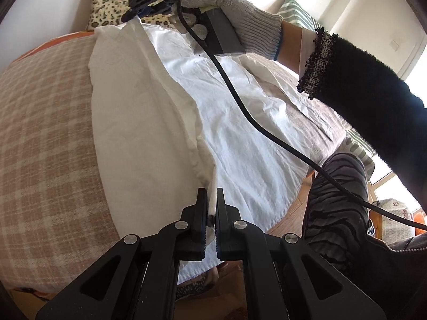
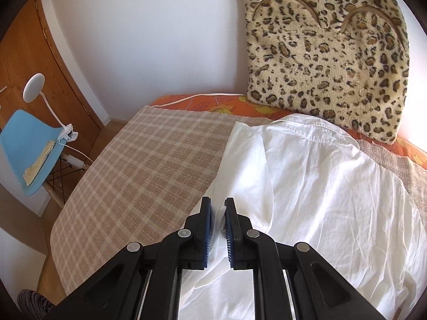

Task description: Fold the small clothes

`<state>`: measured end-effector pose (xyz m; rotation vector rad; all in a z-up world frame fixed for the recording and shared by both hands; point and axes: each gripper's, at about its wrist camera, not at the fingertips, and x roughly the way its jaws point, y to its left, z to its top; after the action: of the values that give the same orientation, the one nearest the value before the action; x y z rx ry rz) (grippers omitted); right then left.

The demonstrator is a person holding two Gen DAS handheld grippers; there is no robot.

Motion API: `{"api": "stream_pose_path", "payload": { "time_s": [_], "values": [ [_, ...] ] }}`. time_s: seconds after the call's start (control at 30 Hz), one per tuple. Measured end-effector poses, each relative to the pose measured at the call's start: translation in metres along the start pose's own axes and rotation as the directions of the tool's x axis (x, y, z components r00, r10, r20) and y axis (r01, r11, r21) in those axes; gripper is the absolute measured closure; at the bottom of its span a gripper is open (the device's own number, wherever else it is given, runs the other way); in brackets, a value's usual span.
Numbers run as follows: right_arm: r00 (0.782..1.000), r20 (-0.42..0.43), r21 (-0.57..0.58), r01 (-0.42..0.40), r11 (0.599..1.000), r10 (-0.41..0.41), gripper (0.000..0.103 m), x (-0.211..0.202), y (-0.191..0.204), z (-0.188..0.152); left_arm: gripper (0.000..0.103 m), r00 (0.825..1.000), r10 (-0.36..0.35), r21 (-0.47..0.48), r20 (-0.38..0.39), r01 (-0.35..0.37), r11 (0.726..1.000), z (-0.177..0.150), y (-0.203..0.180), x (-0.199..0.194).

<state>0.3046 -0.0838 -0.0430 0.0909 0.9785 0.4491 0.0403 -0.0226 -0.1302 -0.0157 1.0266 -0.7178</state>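
**Both grippers pinch the white shirt along its folded edge**

Nearest in the left wrist view, the left gripper (image 1: 212, 208) is clamped on a rolled fold of the white shirt (image 1: 240, 122), a strip of cloth caught between its black fingers. The shirt spreads away from it across the checked blanket (image 1: 45, 122), one side panel turned over to the left.

At the far end of the same fold, a gloved hand (image 1: 240, 13) holds the right gripper (image 1: 148, 8) down on the cloth; a black cable (image 1: 240, 106) trails from it across the shirt.

In the right wrist view, the right gripper's fingers stand close together with a pinch of white cloth between the blue pads (image 2: 206, 229). Beyond lie the collar (image 2: 307, 130), then a leopard-print cushion (image 2: 328, 53) against the wall. Far left stands a blue chair (image 2: 26, 144).
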Motion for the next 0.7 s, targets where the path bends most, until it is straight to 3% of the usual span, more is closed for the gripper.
{"api": "stream_pose_path", "payload": {
  "time_s": [0.13,0.2,0.27,0.3,0.4,0.5,0.6,0.7],
  "values": [
    [0.999,-0.029,0.033,0.014,0.999,-0.013,0.088,0.002,-0.023,-0.015,0.099,0.998,0.002,0.050,-0.062,0.001,0.999,-0.002,-0.009,0.015],
    [0.994,-0.065,0.057,0.094,0.994,-0.090,0.068,0.006,-0.035,-0.021,0.091,0.995,-0.016,0.045,-0.102,0.021,0.999,-0.002,-0.009,0.016],
    [0.971,-0.118,0.032,0.215,0.976,-0.210,0.058,0.011,-0.044,-0.028,0.087,0.993,-0.030,0.043,-0.114,0.035,0.998,-0.004,-0.010,0.013],
    [0.964,-0.125,0.022,0.238,0.971,-0.233,0.055,0.011,-0.047,-0.030,0.087,0.993,-0.036,0.032,-0.109,0.039,0.999,-0.002,-0.009,0.008],
    [0.968,-0.112,0.060,0.231,0.971,-0.224,0.046,0.001,-0.059,-0.036,0.085,0.999,-0.034,-0.027,-0.042,0.033,0.999,0.005,0.009,-0.023],
    [0.977,-0.077,0.085,0.207,0.975,-0.201,0.046,-0.015,-0.060,-0.039,0.082,0.997,0.031,-0.093,0.067,-0.024,0.995,0.018,0.034,-0.069],
    [0.980,-0.059,0.040,0.192,0.981,-0.189,0.046,-0.027,-0.049,-0.041,0.082,0.976,0.118,-0.177,0.182,-0.085,0.981,0.029,0.069,-0.126],
    [0.985,-0.030,0.025,0.172,0.985,-0.171,0.046,-0.038,-0.039,-0.045,0.082,0.939,0.228,-0.235,0.259,-0.168,0.957,0.038,0.099,-0.174]
  ]
}}
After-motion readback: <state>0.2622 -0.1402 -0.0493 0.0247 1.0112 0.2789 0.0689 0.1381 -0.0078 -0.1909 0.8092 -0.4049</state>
